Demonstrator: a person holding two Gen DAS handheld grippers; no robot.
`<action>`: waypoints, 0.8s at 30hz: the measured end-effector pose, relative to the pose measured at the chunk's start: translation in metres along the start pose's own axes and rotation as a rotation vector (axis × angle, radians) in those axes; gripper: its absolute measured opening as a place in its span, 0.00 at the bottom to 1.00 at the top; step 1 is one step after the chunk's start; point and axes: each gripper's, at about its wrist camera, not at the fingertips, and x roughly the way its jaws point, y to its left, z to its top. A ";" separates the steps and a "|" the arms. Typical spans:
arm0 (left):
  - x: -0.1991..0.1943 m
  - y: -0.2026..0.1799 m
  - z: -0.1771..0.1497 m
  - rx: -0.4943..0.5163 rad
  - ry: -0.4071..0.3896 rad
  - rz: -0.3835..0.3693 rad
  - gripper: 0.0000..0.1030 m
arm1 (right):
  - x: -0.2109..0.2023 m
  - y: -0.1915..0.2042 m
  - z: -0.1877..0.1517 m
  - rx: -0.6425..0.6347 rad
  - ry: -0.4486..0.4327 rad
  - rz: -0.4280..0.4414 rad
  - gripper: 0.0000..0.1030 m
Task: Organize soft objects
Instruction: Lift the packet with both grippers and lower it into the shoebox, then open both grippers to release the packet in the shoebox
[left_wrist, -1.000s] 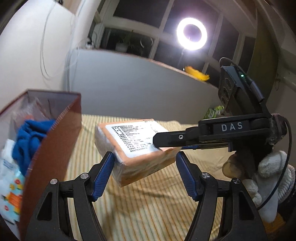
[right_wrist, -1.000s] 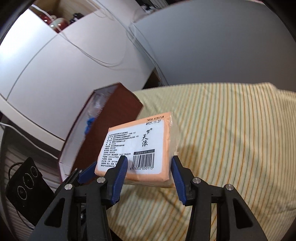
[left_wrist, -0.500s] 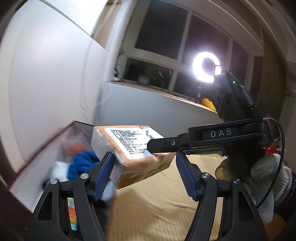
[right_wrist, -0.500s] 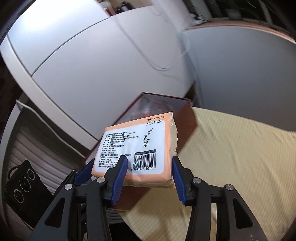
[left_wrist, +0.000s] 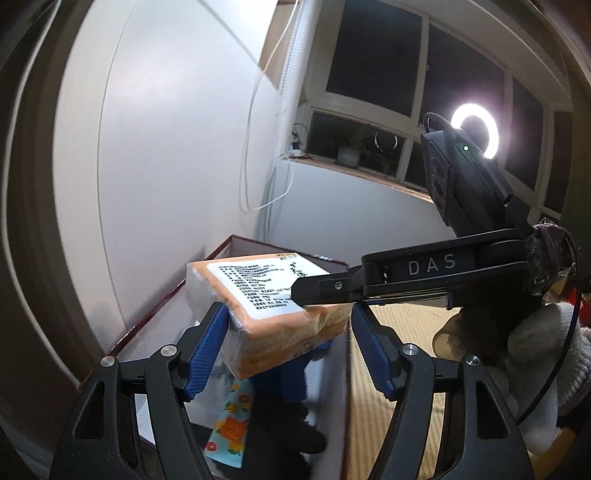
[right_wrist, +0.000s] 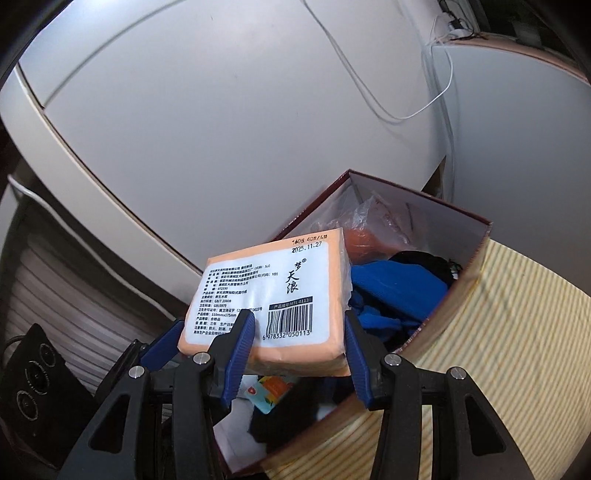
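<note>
An orange tissue pack (right_wrist: 269, 295) with a white barcode label hangs over a dark red box (right_wrist: 417, 192). My right gripper (right_wrist: 297, 321) is shut on it, blue pads pressing its two long sides. In the left wrist view the same pack (left_wrist: 266, 295) lies between the fingers of my left gripper (left_wrist: 288, 312), which stands open; its right pad is clear of the pack. The right gripper's upper finger (left_wrist: 332, 286) comes in from the right across the label. Inside the box lie a blue cloth (right_wrist: 391, 288), an orange item in clear plastic (right_wrist: 373, 229) and a citrus-printed packet (left_wrist: 231, 424).
The box (left_wrist: 288, 247) stands at the edge of a yellow striped cover (right_wrist: 498, 332), close to a white wall with a hanging cable (right_wrist: 388, 110). A gloved hand (left_wrist: 546, 354) holds the right gripper. A ring light (left_wrist: 474, 131) glares by the window.
Both grippers have carried the pack leftward, from above the striped cover to over the box's open top. The grip on the pack is unchanged.
</note>
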 end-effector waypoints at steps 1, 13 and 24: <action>0.001 0.001 -0.001 0.000 0.005 0.005 0.66 | 0.002 -0.001 0.000 0.000 0.005 -0.001 0.43; 0.014 -0.005 -0.005 0.039 0.018 0.031 0.66 | 0.020 0.010 0.005 -0.053 0.030 -0.019 0.39; 0.007 -0.002 -0.012 0.042 0.019 0.053 0.66 | 0.013 0.006 0.003 -0.054 0.005 -0.067 0.40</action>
